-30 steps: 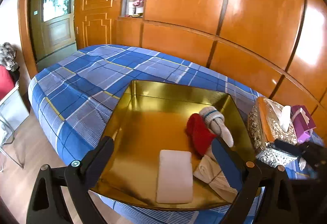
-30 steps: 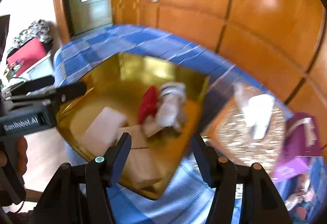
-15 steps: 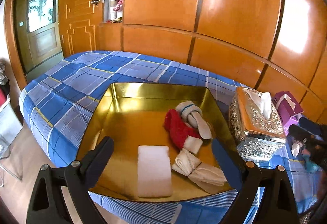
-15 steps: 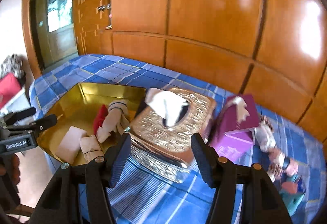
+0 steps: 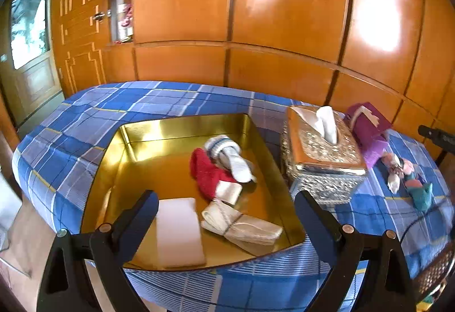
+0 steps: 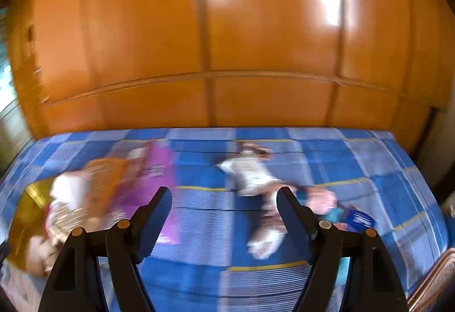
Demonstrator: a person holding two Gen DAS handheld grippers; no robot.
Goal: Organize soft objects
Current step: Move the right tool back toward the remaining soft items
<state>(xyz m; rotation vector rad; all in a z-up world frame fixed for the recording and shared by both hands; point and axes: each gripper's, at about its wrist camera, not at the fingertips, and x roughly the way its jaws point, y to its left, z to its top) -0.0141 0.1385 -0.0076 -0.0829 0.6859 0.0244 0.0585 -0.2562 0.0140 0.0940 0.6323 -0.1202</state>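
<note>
A gold tray [image 5: 125, 169] sits on the blue plaid bed and holds a red sock [image 5: 207, 172], a white striped sock [image 5: 230, 152], a tied cream bundle [image 5: 241, 225] and a folded white cloth [image 5: 177, 229]. My left gripper [image 5: 226, 201] hovers open over the tray's near side, gripping nothing. Loose soft items [image 5: 403, 172] lie on the bed to the right of the boxes. In the blurred right wrist view, my right gripper [image 6: 224, 194] points at those loose items [image 6: 250, 172]. Its jaws are opening and nothing is between them.
An ornate tissue box [image 5: 321, 158] stands right of the tray, with a purple box [image 5: 366, 127] behind it. Orange wood panelling [image 5: 284, 27] backs the bed. A brown basket rim [image 6: 435, 280] shows at the bed's near right corner.
My right gripper swept right, from over the tray past the tissue box to the loose items, and its jaws widened. My left gripper drifted right and rolled; the tray now sits further left.
</note>
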